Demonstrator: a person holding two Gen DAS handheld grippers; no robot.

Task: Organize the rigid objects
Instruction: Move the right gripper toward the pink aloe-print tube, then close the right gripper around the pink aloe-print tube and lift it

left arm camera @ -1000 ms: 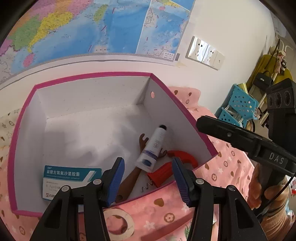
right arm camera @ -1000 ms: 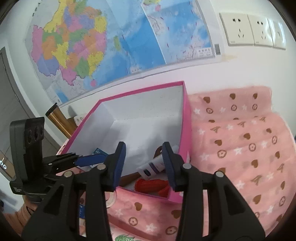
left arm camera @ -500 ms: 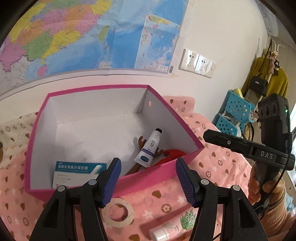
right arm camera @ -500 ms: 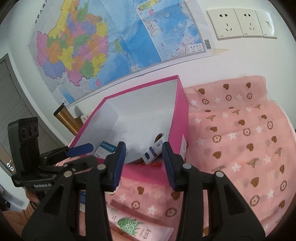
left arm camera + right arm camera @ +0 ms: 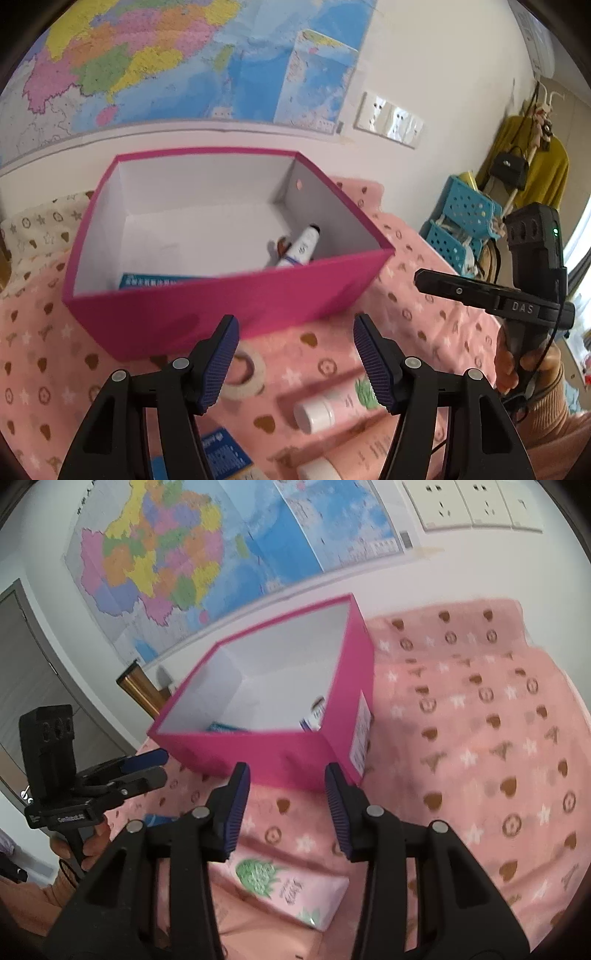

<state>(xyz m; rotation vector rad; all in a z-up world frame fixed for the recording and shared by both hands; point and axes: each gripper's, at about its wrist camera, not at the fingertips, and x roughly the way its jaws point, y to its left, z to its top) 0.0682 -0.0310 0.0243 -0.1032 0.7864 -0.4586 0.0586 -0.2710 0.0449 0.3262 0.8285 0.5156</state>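
A pink box (image 5: 236, 306) with a white inside stands on the pink cloth; it also shows in the right wrist view (image 5: 258, 749). Inside lie a white tube (image 5: 301, 251) and a teal medicine carton (image 5: 155, 281). My left gripper (image 5: 295, 362) is open and empty, in front of the box. Below it lie a tape ring (image 5: 245, 376), a pink aloe tube (image 5: 332, 400) and a blue packet (image 5: 225, 456). My right gripper (image 5: 286, 808) is open and empty, above the aloe tube (image 5: 288, 890).
A patterned pink cloth (image 5: 480, 738) covers the surface. A wall with a map (image 5: 184, 62) and sockets (image 5: 388, 120) stands behind. Blue baskets (image 5: 461, 229) and a yellow coat are at the far right. A brass-coloured post (image 5: 142, 690) stands left of the box.
Both grippers have pulled back and away from the box. The items on the cloth in front of it have come into view. Both stay open.
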